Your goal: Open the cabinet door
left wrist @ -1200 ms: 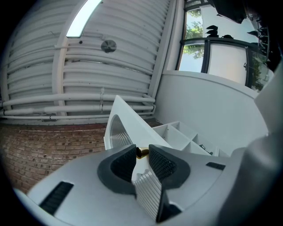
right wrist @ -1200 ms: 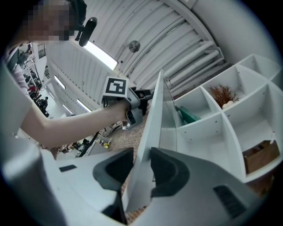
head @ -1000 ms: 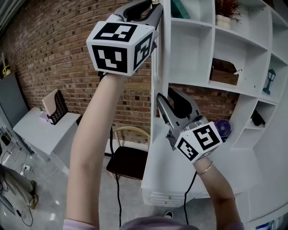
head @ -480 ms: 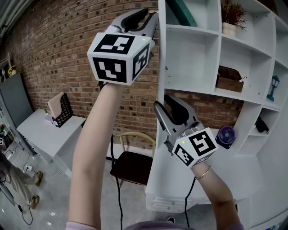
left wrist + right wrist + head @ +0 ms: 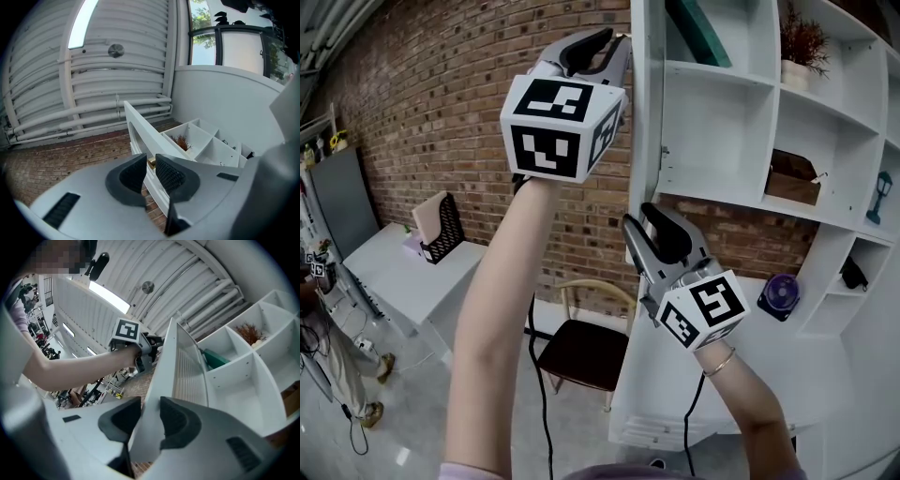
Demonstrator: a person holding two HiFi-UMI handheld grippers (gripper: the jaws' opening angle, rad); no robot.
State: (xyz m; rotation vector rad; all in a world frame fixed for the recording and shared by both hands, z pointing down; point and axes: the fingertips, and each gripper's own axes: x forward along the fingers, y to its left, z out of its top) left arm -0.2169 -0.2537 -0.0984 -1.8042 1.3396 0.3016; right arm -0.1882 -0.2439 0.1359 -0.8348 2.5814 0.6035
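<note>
The white cabinet door (image 5: 645, 141) stands swung out from the shelves, edge-on in the head view. My left gripper (image 5: 614, 42) is raised high at the door's outer edge. In the left gripper view its jaws (image 5: 151, 161) have just been closing and now pinch the small brass knob (image 5: 151, 162) on the door (image 5: 140, 129). My right gripper (image 5: 639, 225) is lower on the same edge. In the right gripper view the door panel (image 5: 164, 362) fills the gap between its pads (image 5: 150, 411).
The open white shelves (image 5: 741, 122) hold a green book (image 5: 698, 33), a potted plant (image 5: 802, 42), a wooden box (image 5: 792, 178) and a purple disc (image 5: 780, 295). A chair (image 5: 581, 347) stands below the door. A white table (image 5: 412, 281) with a black rack (image 5: 445, 234) stands by the brick wall.
Both grippers have shifted a little sideways with the door's edge, and the shelf contents have slid right in the head view. More of the door's inner face shows now.
</note>
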